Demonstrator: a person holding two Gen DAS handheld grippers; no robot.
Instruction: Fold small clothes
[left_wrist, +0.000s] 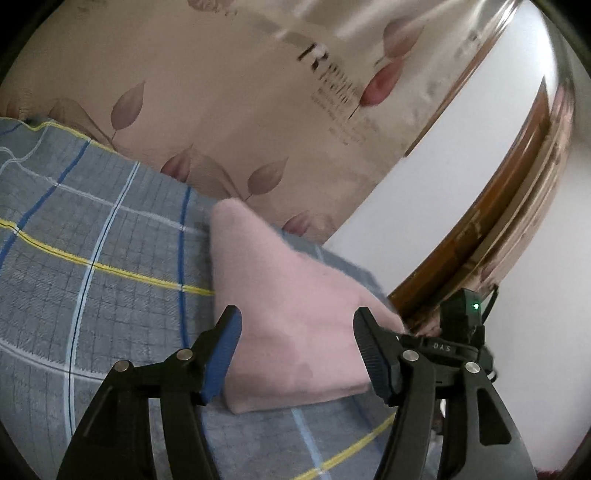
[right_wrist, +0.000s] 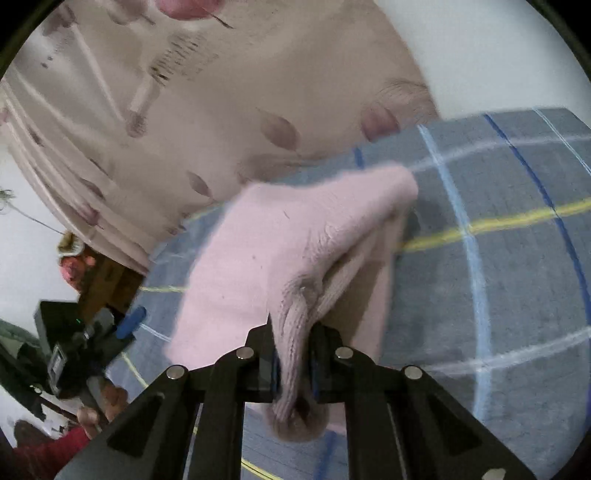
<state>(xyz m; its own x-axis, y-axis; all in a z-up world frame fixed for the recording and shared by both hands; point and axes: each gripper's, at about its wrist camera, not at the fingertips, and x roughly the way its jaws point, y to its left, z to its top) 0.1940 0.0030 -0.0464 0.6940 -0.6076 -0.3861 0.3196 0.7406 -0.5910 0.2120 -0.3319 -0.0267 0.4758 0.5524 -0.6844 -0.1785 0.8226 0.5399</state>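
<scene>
A small pink knitted garment (left_wrist: 291, 295) lies partly folded on the grey plaid bed sheet (left_wrist: 92, 240). My left gripper (left_wrist: 297, 321) is open and empty, its jaws wide apart just above the garment's near part. In the right wrist view my right gripper (right_wrist: 293, 332) is shut on a bunched edge of the pink garment (right_wrist: 280, 243) and holds it lifted off the sheet (right_wrist: 498, 258). The left gripper (right_wrist: 122, 328) also shows at the left of that view.
A beige quilt with a leaf pattern (left_wrist: 240, 110) lies along the far edge of the bed. A white wall (left_wrist: 443, 155) and a brown wooden frame (left_wrist: 491, 229) stand to the right. A pink toy (right_wrist: 74, 266) sits on brown furniture at the left.
</scene>
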